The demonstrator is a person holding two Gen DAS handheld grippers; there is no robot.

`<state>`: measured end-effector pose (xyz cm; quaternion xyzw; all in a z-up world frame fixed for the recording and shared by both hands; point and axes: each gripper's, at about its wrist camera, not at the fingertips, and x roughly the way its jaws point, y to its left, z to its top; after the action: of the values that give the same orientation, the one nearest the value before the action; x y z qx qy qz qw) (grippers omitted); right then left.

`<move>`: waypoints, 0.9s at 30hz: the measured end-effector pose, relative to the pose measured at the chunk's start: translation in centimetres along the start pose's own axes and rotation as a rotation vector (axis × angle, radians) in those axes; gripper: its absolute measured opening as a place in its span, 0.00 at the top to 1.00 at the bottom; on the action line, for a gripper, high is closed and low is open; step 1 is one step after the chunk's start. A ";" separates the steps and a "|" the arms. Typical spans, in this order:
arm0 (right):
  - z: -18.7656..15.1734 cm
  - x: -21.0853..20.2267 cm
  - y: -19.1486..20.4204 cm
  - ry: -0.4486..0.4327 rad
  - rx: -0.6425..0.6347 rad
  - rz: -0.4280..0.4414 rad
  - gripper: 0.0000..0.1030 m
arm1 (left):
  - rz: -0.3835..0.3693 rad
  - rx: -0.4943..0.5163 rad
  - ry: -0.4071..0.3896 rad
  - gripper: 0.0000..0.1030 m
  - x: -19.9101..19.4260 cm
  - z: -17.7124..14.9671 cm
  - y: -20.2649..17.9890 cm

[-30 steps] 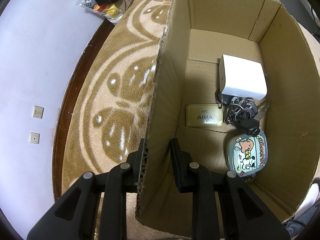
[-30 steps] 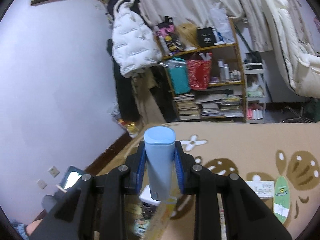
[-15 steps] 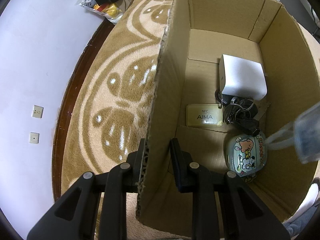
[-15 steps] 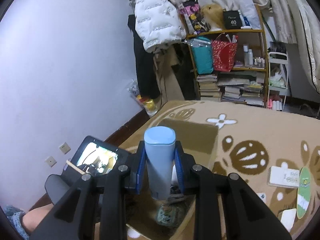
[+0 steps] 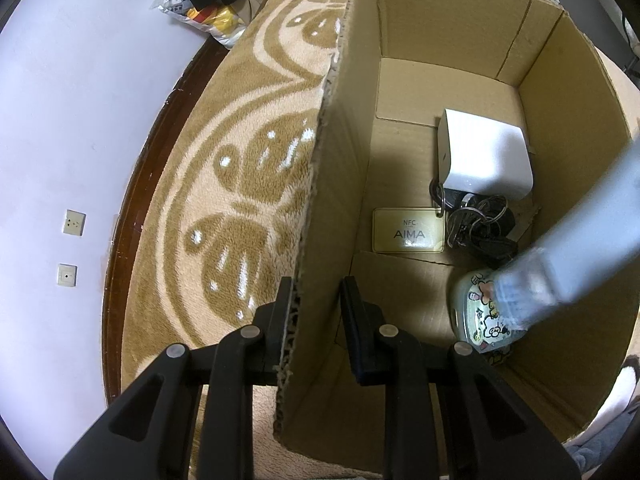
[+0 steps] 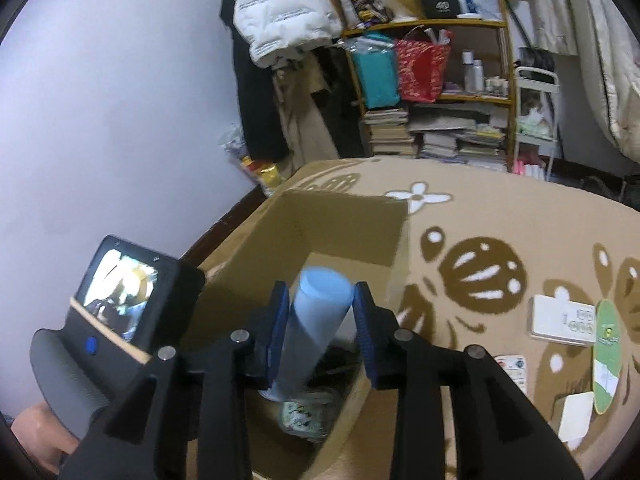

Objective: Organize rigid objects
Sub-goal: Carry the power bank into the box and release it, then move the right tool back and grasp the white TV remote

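Observation:
A cardboard box [image 5: 436,20] stands on the patterned rug. My left gripper [image 5: 314,304] straddles the box's left wall, its jaws not closed tight on the card. Inside lie a white block [image 5: 486,160], an AIMA card [image 5: 408,230], a bunch of keys [image 5: 478,222] and a cartoon tin [image 5: 478,316]. My right gripper [image 6: 320,320] has its jaws spread around a pale blue tube [image 6: 312,328], which tilts loosely between them over the box [image 6: 344,220]. In the left wrist view the tube [image 5: 580,248] is blurred, its crimped end above the tin.
On the rug to the right of the box lie a white box [image 6: 560,320], a green oval item [image 6: 608,356] and small cards [image 6: 510,368]. A shelf [image 6: 432,88] with books and bags stands behind. The lilac wall [image 5: 60,120] is close on the left.
My right gripper has tipped down over the box and its jaws have widened; the blue tube, upright before, now tilts and slides down toward the cartoon tin. The left gripper has not moved.

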<state>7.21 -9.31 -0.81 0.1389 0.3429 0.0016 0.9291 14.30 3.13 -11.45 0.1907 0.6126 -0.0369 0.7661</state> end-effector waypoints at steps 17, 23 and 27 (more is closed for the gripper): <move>-1.4 -2.1 -6.6 0.012 0.070 -0.268 0.00 | 0.009 0.011 -0.004 0.78 -0.1 -0.1 -0.2; -3.7 -0.8 -10.3 0.116 0.157 -0.325 0.00 | 0.010 0.012 -0.004 0.78 -0.1 -0.1 -0.2; -5.2 0.0 -11.6 0.166 0.211 -0.321 0.00 | 0.009 0.011 -0.004 0.78 -0.1 -0.1 -0.2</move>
<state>2.77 -19.13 -7.58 0.1783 0.4342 -0.1709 0.8663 14.10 2.98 -11.42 0.1978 0.6099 -0.0372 0.7665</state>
